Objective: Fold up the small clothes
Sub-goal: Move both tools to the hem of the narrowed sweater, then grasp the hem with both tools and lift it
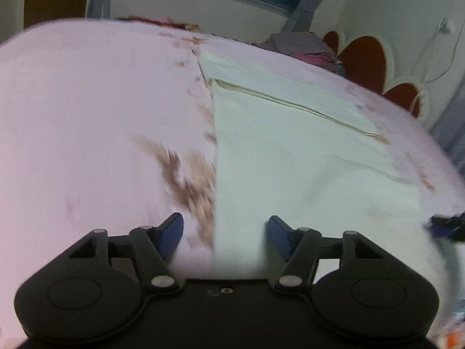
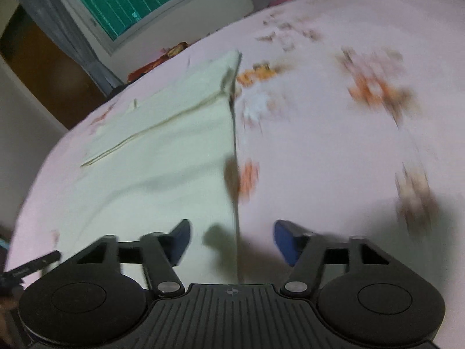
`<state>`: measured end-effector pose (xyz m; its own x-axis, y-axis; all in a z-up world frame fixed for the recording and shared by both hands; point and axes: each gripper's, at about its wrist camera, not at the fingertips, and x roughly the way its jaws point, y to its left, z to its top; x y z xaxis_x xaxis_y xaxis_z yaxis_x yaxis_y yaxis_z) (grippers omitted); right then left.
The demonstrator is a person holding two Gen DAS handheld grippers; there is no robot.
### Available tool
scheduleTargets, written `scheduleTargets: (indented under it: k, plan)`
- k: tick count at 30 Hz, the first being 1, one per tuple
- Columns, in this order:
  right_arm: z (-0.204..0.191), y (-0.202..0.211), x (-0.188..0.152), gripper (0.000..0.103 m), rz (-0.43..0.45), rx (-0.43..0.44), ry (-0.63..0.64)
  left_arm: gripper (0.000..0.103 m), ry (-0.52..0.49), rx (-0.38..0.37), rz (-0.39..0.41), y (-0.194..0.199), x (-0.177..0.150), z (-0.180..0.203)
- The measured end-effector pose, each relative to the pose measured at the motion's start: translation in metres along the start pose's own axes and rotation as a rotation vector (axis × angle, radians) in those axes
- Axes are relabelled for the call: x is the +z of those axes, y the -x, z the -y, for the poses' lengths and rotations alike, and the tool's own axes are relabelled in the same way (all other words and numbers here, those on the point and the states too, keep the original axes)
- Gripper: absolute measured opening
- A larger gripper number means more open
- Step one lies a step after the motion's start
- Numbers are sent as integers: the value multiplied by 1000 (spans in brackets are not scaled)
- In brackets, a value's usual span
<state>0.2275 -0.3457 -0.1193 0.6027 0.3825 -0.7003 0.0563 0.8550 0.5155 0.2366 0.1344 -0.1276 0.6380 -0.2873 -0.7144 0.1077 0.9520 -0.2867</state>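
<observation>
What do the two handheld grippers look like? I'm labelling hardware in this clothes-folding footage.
Both are matte black plastic with dark blue finger pads. The left gripper has two round black housings, angled link arms with silver pivot pins, and a smooth central body. The right gripper is built alike, but its central body is ribbed and carries a small round crosshair mark. No cables or sleeves show.

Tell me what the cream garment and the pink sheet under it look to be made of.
Garment: seemingly woven cotton, matte; it lies flat with soft creases and a stitched seam. Sheet: thin matte fabric, probably cotton, with a printed floral pattern; blur hides the weave.
</observation>
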Motion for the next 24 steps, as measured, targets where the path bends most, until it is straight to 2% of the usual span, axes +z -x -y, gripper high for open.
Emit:
scheduleTargets:
  k: [4,9,10,12,14,15,17,18,20,21,23,24]
  plan:
    - [3,26,-40,54,-24,90,-36,59,70,-132,-29,23,-28,-8]
    - [4,50,-77,52,-43,171,-68,45,201,-218,-26,37,-52,-23]
    - [5,54,-83,49,-46,186,-78,41,231,-243,-26,37,-55,-27]
    - [8,56,-91,32,-60,221,-109,37,276,-279,-30,34,-60,-31]
    - [12,57,-93,23,-64,239,-135,36,300,-292,-25,33,-65,-30]
    - [14,55,-92,22,-59,247,-152,34,311,-299,-23,31,-66,-30]
    - [17,52,-89,22,-52,259,-186,3,313,-293,-29,27,-68,-26]
    - [17,51,-88,2,-51,266,-194,3,316,-288,-13,29,-70,-26]
    - [16,56,-86,2,-26,288,-182,3,332,-317,73,43,-76,-26]
    - [19,65,-86,2,12,336,-196,3,339,-310,97,47,-78,-27]
    - [24,79,-87,2,66,409,-205,3,345,-265,69,43,-83,-32]
    - [28,80,-88,2,67,407,-193,3,356,-256,44,37,-85,-35]
